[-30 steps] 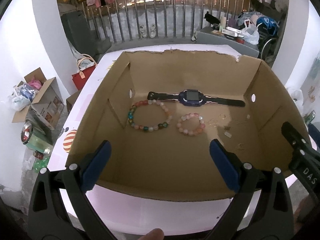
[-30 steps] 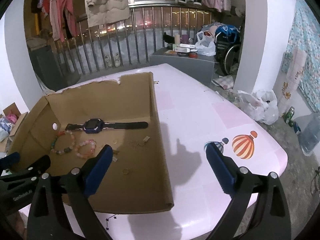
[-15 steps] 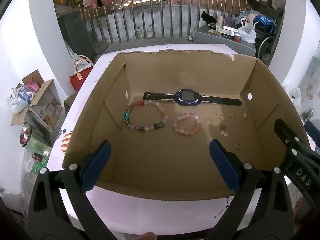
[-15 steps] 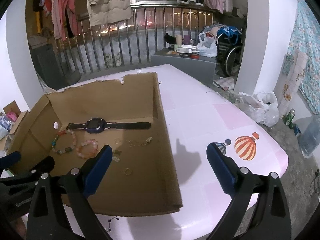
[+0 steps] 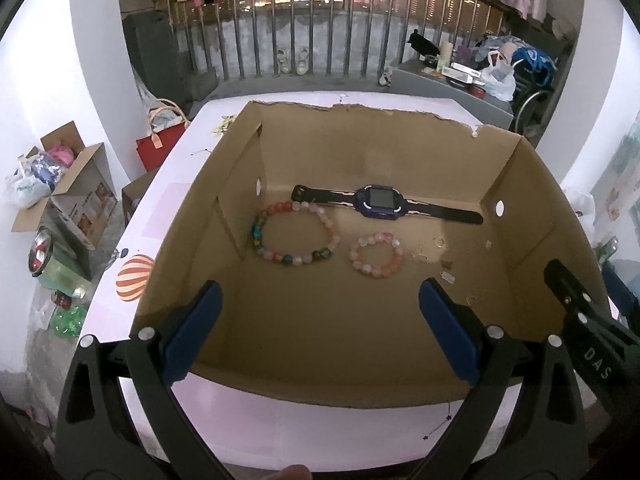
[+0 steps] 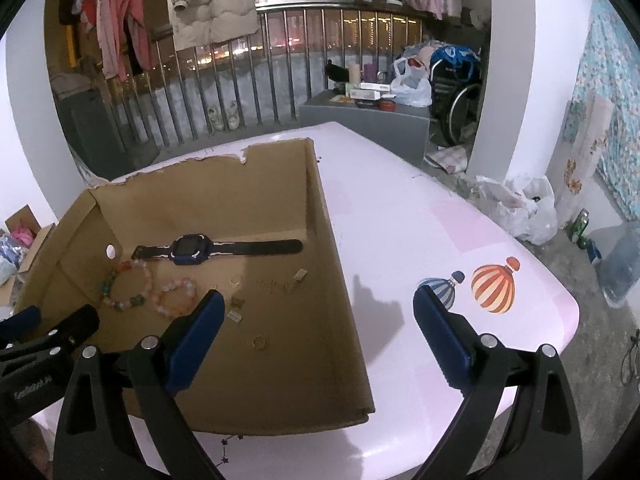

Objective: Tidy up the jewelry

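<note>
An open cardboard box (image 5: pixel 532 216) (image 6: pixel 348 344) lies on a pink table. Inside lie a dark blue watch (image 5: pixel 382 202) (image 6: pixel 192 249), a large multicoloured bead bracelet (image 5: pixel 294 258) (image 6: pixel 120 304), a small pink bead bracelet (image 5: pixel 376 270) (image 6: pixel 170 309), and small gold rings and charms (image 5: pixel 474 298) (image 6: pixel 259 343). My left gripper (image 5: pixel 320 332) is open and empty above the box's near wall. My right gripper (image 6: pixel 316 336) is open and empty over the box's right wall.
The pink table (image 6: pixel 420 240) has balloon stickers (image 6: pixel 492 286) (image 5: pixel 134 276). Cardboard boxes and bags (image 5: pixel 60 184) sit on the floor at left. A metal railing (image 5: pixel 320 40) and a grey cabinet (image 6: pixel 368 120) stand behind the table.
Both grippers have drawn back and risen slightly, so the box and its jewelry show a little farther off. Nothing in the box has moved.
</note>
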Demonstrator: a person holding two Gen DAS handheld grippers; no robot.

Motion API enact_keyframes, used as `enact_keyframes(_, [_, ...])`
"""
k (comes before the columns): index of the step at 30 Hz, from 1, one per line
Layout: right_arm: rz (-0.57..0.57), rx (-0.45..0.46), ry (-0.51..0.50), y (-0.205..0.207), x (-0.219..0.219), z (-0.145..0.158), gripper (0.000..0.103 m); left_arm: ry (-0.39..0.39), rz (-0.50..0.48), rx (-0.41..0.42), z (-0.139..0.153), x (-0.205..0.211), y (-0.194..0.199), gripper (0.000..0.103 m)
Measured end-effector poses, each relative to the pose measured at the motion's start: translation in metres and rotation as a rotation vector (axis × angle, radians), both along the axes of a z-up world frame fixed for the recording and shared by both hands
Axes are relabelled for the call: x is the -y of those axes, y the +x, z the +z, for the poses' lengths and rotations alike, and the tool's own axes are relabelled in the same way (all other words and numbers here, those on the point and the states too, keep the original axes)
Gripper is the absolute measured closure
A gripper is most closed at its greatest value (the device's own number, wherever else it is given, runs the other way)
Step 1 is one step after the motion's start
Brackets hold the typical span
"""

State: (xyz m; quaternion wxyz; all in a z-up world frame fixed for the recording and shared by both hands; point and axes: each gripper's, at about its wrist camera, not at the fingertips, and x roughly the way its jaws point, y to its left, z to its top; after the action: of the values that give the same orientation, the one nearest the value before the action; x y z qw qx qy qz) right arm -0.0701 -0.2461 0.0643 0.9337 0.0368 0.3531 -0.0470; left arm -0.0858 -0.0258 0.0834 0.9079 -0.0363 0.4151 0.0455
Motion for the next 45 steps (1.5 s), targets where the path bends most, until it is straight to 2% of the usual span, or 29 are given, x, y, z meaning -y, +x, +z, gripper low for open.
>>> enact_keyframes(3, [-0.003,0.009,-0.003,-0.003,0.003,0.003,0.01,-0.008,-0.023,-0.002,0.0,0.004,-0.001,0.008])
enact_keyframes(5, [-0.02,0.015,0.011,-0.006,0.008,0.004,0.01,0.028,-0.026,0.006,0.001,0.01,-0.003,0.008])
enact_keyframes(8, [-0.028,0.014,0.021,-0.009,0.013,0.007,0.01,0.011,-0.052,0.017,0.004,0.014,-0.007,0.008])
enact_keyframes(12, [-0.052,0.025,-0.007,-0.015,0.017,0.013,0.01,0.074,-0.034,0.048,0.011,0.022,-0.013,0.008])
enact_keyframes(17, [-0.085,0.046,0.006,-0.021,0.027,0.016,0.01,0.041,-0.042,0.061,0.017,0.022,-0.017,0.008])
enact_keyframes(24, [-0.09,0.051,-0.003,-0.025,0.031,0.017,0.01,0.052,-0.038,0.065,0.019,0.023,-0.021,0.008])
enact_keyframes(31, [-0.1,0.018,-0.011,-0.03,0.029,0.017,0.01,0.06,0.009,0.087,0.027,0.02,-0.027,0.008])
enact_keyframes(34, [-0.068,0.032,0.03,-0.037,0.029,0.022,0.01,0.092,0.053,0.121,0.034,0.022,-0.031,0.008])
enact_keyframes(38, [-0.046,0.047,0.077,-0.041,0.028,0.029,0.01,0.051,0.054,0.137,0.04,0.02,-0.035,0.008])
enact_keyframes(42, [-0.04,0.05,0.0,-0.043,0.016,0.03,0.01,0.037,0.071,0.134,0.041,0.016,-0.036,0.008])
enact_keyframes(45, [-0.029,0.058,0.0,-0.044,0.011,0.034,0.01,0.013,0.063,0.143,0.044,0.014,-0.039,0.008])
